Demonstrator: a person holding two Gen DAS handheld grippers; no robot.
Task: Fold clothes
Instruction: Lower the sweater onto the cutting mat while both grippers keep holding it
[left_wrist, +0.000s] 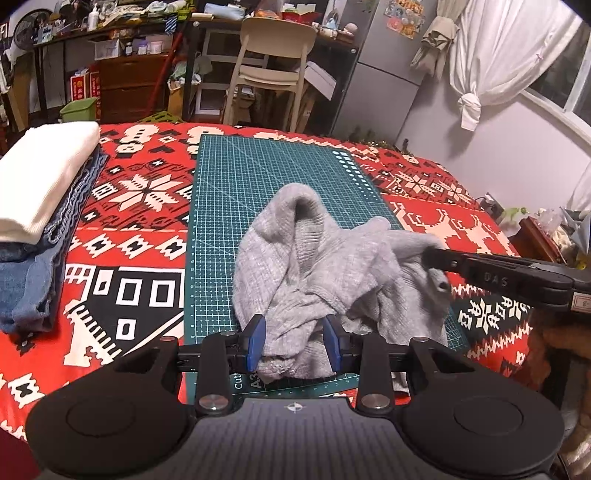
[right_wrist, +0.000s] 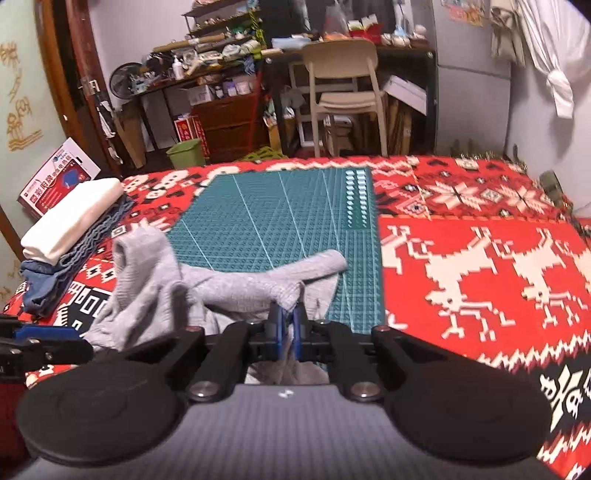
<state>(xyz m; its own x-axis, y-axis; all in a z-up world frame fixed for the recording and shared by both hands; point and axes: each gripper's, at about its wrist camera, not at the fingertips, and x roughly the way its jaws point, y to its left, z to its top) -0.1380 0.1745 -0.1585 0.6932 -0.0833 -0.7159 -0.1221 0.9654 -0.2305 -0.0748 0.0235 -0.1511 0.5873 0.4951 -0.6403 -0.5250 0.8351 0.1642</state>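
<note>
The grey garment (left_wrist: 325, 273) lies crumpled on the green mat (left_wrist: 236, 192), which is on the desk covered by a red patterned cloth (left_wrist: 140, 206). The garment is on the near part of the mat, and one bunch stands up like a peak in the middle.

The left tool (left_wrist: 295, 341) is at the near edge of the garment. Its blue pads (left_wrist: 256, 341) stand apart at a middle width, and a thick fold of grey fabric sits between them. I cannot tell if the pads press on it.

The right tool (right_wrist: 287, 325) is narrow, nearly closed, and it pinches a thin ridge of the garment (right_wrist: 229, 284) on the right side. In the left wrist view this tool comes in from the right and the fabric is lifted a little there.

A stack of folded clothes (left_wrist: 40, 221), white on top of blue denim, lies on the left part of the desk, well apart from the garment.
</note>
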